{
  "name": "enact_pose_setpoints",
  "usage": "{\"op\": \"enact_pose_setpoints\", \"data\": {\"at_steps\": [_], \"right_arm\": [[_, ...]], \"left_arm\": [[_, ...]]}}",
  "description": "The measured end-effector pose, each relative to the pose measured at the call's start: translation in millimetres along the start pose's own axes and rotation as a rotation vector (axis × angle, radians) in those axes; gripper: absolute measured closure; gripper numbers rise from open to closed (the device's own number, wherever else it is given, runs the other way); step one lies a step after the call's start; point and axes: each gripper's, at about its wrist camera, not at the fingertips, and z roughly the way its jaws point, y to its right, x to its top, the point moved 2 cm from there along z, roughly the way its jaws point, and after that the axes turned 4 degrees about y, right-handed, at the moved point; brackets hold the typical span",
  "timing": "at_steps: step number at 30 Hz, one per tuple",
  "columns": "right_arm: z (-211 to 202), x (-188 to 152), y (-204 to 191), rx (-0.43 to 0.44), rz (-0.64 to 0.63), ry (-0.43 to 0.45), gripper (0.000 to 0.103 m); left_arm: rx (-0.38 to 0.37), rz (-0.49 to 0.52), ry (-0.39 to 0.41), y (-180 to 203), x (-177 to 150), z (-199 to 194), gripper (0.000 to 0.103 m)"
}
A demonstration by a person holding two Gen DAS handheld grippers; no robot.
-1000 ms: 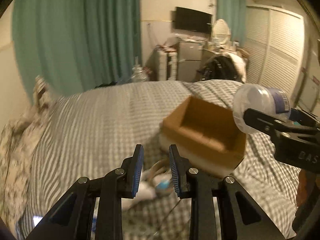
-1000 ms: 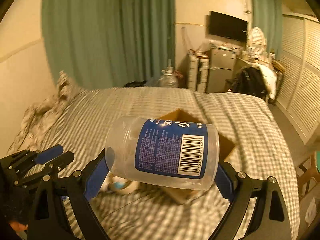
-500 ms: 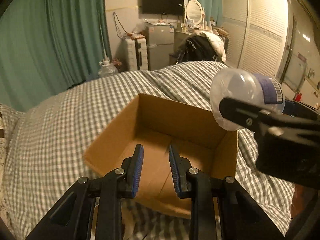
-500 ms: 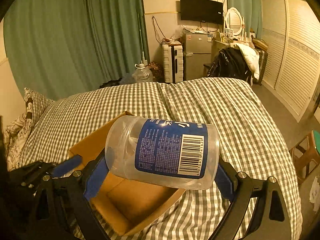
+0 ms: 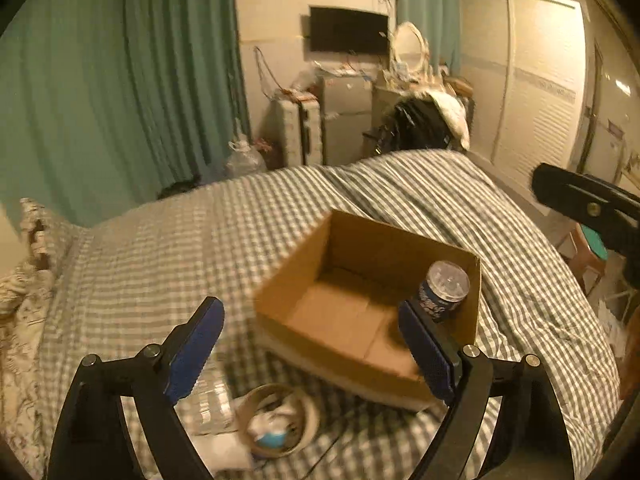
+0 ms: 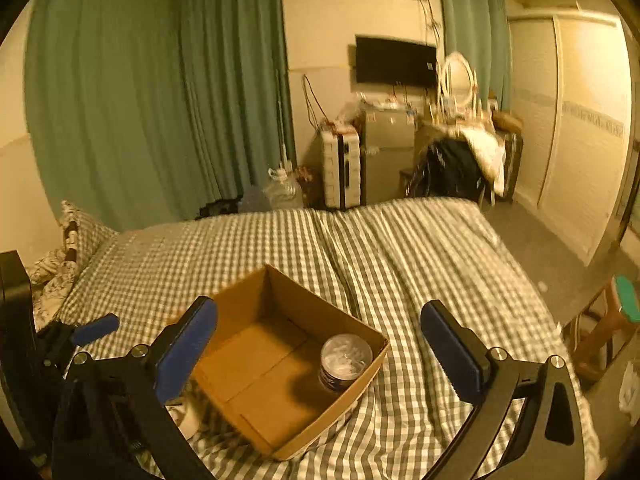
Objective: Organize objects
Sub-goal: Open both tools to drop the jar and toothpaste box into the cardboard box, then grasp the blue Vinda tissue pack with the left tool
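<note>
Objects still to be sorted lie nearest, at about 6 o'clock in the left wrist view: a roll of tape (image 5: 276, 420) on the checked bedcover (image 5: 160, 264), a clear bottle (image 5: 210, 400) just beside it at its 9 o'clock. The left gripper (image 5: 312, 354) hangs above them; its jaws have just been opening and now stand wide with nothing between them, which I judge suits a reach for one of these loose things.

The right gripper (image 6: 318, 354), at about 6 o'clock in its own view, has likewise just spread its jaws and holds nothing.

Beyond both, the cardboard box (image 6: 244, 300) sits open-topped on the bed. The blue-labelled jar (image 6: 346, 362) stands upright in the box's corner at about 4 o'clock, touching the wall, probably placed there to leave the floor free for more.

Farther off, at 12 o'clock, green curtains (image 6: 160, 100) and a wall television (image 6: 394, 62) close the room.
</note>
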Motion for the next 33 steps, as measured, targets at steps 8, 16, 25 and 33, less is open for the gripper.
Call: {"op": "enact_pose_setpoints", "data": {"at_steps": [8, 16, 25, 33], "right_arm": [[-71.9, 5.1, -71.9, 0.055, -0.110, 0.082, 0.000], [-83.7, -44.3, -142.0, 0.154, -0.224, 0.033, 0.000], [-25.2, -124.8, -167.5, 0.178, -0.243, -0.153, 0.000], [27.2, -168.9, -168.0, 0.152, -0.222, -0.323, 0.000]], "left_arm": [[0.138, -0.082, 0.052, -57.5, -20.7, -79.8, 0.010], [0.241, -0.186, 0.040, -109.3, -68.2, -107.9, 0.010], [0.312, -0.265, -0.093, -146.2, -141.9, -71.4, 0.010], [0.314, -0.235, -0.230, -145.2, -189.0, -20.2, 0.010]]}}
